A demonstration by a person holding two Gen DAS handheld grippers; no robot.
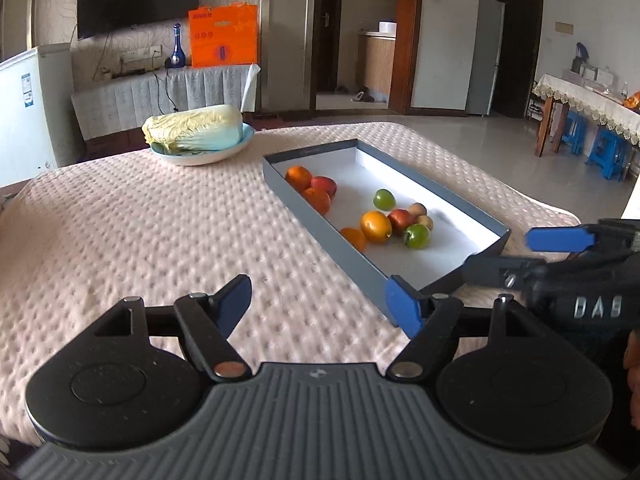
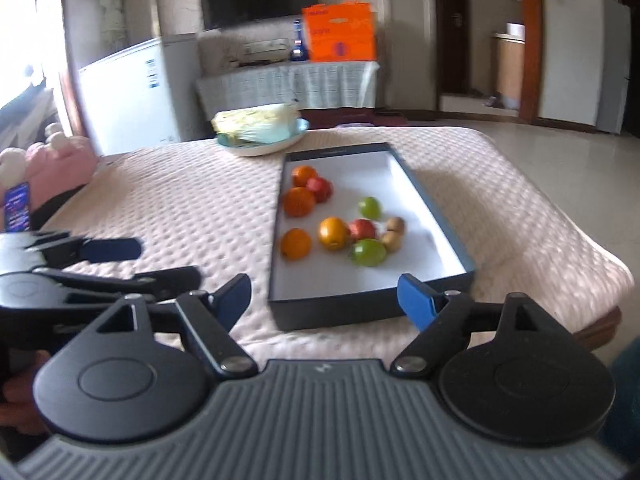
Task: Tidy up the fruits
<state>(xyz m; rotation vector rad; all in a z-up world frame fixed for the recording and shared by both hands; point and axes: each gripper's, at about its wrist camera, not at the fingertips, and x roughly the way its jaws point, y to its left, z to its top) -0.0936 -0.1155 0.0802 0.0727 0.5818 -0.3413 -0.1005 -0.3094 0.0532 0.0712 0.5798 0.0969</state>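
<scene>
I see the shallow grey cardboard box with its white floor lying on the pale quilted, dimpled cover, long axis running from near to far (slanting leftward as it recedes in the left wrist view). Inside it, round smooth fruits cluster: oranges, red ones, green ones, two small brownish ones. My left gripper gapes wide and empty over the cover; my right gripper likewise, its jaws spanning the box's near end without touching it.
</scene>
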